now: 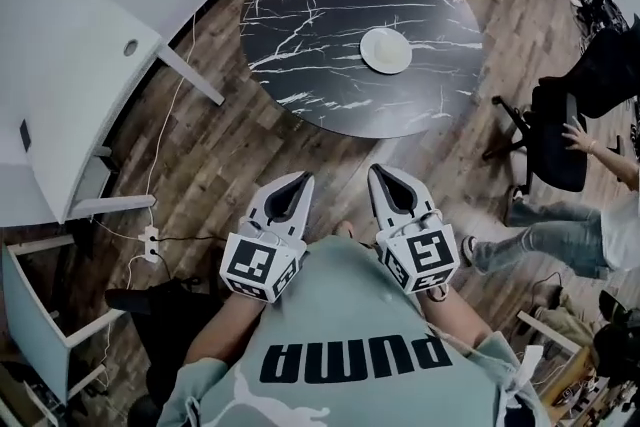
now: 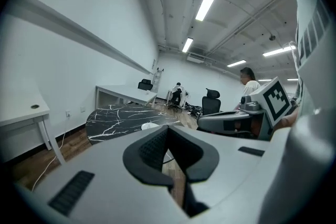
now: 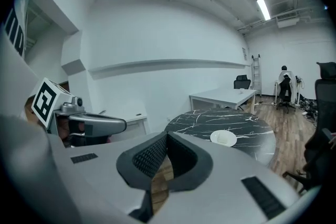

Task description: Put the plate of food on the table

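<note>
1. Nearest the camera: the left gripper (image 1: 303, 178) and right gripper (image 1: 378, 169) are held side by side, just in front of the person's grey-green printed T-shirt (image 1: 350, 315). Both point forward over the brown wood-plank floor (image 1: 220, 155).
2. Left gripper: its own view shows the two black ribbed pads closed together, tips meeting. Nothing sits between them.
3. Right gripper: same condition. Pads closed tip to tip, nothing held.
4. Floor, left side: a white power strip (image 1: 150, 241) with its cable lies near the leg of a white rectangular desk (image 1: 70, 65).
5. Ahead of both grippers, and well apart from them: a round black marble-pattern table with white veins (image 1: 320, 25).
6. On that table, right of its centre: a round white plate (image 1: 386, 50). It rests flat on the tabletop. The contents are pale and too small to identify.
7. Right of the table: a black office chair (image 1: 558, 140). A second person in blue jeans (image 1: 560, 235) has one hand on its backrest.
</note>
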Action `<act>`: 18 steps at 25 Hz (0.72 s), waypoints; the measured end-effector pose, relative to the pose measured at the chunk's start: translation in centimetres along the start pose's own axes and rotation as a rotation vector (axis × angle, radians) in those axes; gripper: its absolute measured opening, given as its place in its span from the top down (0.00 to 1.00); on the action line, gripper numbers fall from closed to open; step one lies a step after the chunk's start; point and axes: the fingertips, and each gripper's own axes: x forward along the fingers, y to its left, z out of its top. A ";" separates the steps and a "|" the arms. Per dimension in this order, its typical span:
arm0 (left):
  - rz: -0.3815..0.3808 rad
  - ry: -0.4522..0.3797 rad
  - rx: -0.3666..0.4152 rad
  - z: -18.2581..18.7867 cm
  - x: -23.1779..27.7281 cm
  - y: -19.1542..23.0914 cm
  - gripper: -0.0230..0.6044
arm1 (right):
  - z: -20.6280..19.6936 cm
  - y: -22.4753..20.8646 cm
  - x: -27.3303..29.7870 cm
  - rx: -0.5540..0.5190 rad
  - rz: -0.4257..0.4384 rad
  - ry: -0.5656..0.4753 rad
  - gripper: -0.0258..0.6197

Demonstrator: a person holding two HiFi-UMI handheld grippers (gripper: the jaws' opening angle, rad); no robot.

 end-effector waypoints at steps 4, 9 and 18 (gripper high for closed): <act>0.041 0.025 -0.024 -2.4 -0.3 -2.7 0.95 | -2.2 -1.2 -2.5 0.016 0.018 0.005 0.95; 0.084 0.047 -0.043 -4.8 -0.8 -3.5 0.95 | -4.7 -1.8 -4.2 0.018 0.017 0.034 0.95; 0.127 0.084 -0.059 -8.5 -0.4 -4.5 0.95 | -7.9 -2.4 -6.1 0.014 -0.035 0.054 0.95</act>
